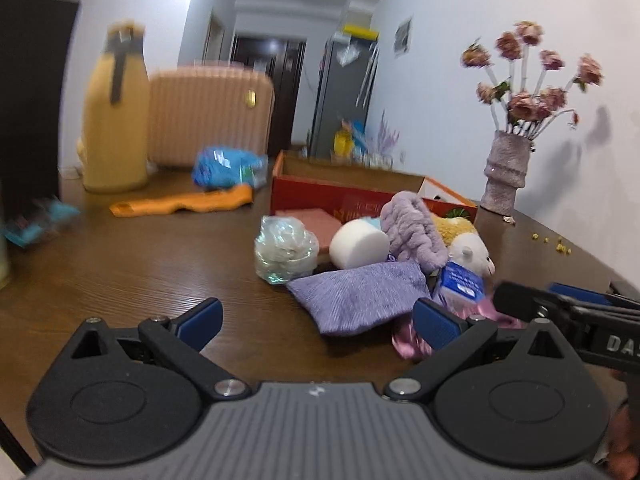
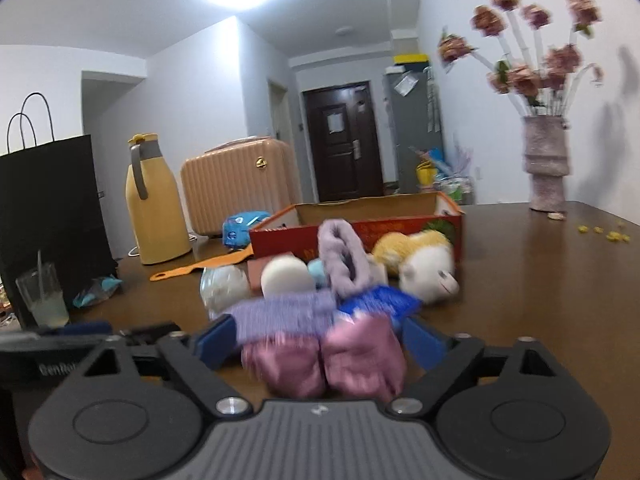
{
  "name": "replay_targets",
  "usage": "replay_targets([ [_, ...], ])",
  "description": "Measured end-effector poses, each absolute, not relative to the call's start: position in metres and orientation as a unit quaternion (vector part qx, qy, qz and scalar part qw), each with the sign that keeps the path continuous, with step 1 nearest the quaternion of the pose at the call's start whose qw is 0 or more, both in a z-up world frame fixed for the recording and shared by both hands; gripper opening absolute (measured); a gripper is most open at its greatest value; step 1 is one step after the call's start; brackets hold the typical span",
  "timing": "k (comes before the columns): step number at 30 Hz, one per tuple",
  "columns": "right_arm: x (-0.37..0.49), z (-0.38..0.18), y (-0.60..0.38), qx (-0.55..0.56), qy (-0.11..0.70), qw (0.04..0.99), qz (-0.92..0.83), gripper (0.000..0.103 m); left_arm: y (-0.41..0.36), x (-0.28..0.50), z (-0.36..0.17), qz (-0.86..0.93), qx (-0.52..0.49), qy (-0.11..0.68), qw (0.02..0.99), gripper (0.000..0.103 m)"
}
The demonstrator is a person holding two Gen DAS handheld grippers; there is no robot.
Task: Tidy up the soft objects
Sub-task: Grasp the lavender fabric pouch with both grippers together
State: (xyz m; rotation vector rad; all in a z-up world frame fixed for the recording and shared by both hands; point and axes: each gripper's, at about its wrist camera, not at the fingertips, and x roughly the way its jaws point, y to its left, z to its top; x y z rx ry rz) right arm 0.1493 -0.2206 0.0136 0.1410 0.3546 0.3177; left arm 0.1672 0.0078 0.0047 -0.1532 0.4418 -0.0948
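- While both tongs hang low over the tabletop [image 1: 160,264], the soft things lie heaped in front of the red box [image 1: 304,196], which stands open-topped.
- Left tongs [image 1: 316,322]: spread wide, nothing between the pads; the purple pouch [image 1: 360,300] lies just ahead of them.
- Right tongs [image 2: 320,340]: spread, the pink satin piece [image 2: 324,364] lying between the blue pads; no pad is seen pressing on it, and the view is blurred.
- Heap, left wrist view: clear mesh puff [image 1: 286,254], white foam roll [image 1: 360,244], lilac fluffy band [image 1: 412,232], plush lamb [image 1: 472,252] touching the box wall, blue packet [image 1: 460,280].
- Pink sponge [image 1: 316,220]: flat, against the box front.
- Orange strip [image 1: 184,204]: apart from the heap, to its left.
- Blue bag [image 1: 228,168]: behind the strip.
- Yellow flask [image 2: 154,204], ribbed case [image 2: 236,196]: far edge.
- Vase [image 2: 546,164] of flowers: by the wall.
- Black bag [image 2: 48,220], cup [image 2: 44,296]: left side.
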Motion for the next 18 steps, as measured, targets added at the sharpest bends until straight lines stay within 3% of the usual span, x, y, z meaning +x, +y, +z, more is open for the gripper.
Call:
replay_targets([
  [2, 0.182, 0.019, -0.216, 0.062, 0.199, 0.961, 0.184, 0.07, 0.011, 0.191, 0.006, -0.05, -0.089, 0.245, 0.964, 0.094],
  [5, 0.23, 0.023, -0.209, 0.051, 0.251, 0.941, 0.221, 0.054, 0.019, 0.219, 0.004, -0.057, -0.111, 0.276, 0.953, 0.091],
  [10, 0.302, 0.012, -0.19, 0.02, 0.357, 0.904, 0.234, 0.043, 0.034, 0.258, -0.008, -0.112, -0.17, 0.346, 0.916, 0.063],
  [13, 0.321, 0.002, -0.182, 0.004, 0.397, 0.891, 0.223, 0.047, 0.039, 0.269, -0.015, -0.149, -0.187, 0.361, 0.901, 0.054],
  [14, 0.324, -0.001, -0.181, 0.0, 0.4, 0.888, 0.229, 0.046, 0.04, 0.271, -0.017, -0.157, -0.197, 0.364, 0.897, 0.045],
  [15, 0.324, -0.001, -0.179, -0.005, 0.398, 0.888, 0.23, 0.043, 0.043, 0.273, -0.019, -0.167, -0.207, 0.367, 0.891, 0.045],
  [17, 0.325, 0.0, -0.18, -0.01, 0.401, 0.886, 0.234, 0.02, 0.045, 0.274, -0.018, -0.17, -0.218, 0.371, 0.887, 0.042],
  [18, 0.325, 0.0, -0.18, -0.005, 0.404, 0.882, 0.242, 0.019, 0.046, 0.273, -0.018, -0.169, -0.219, 0.374, 0.885, 0.041],
])
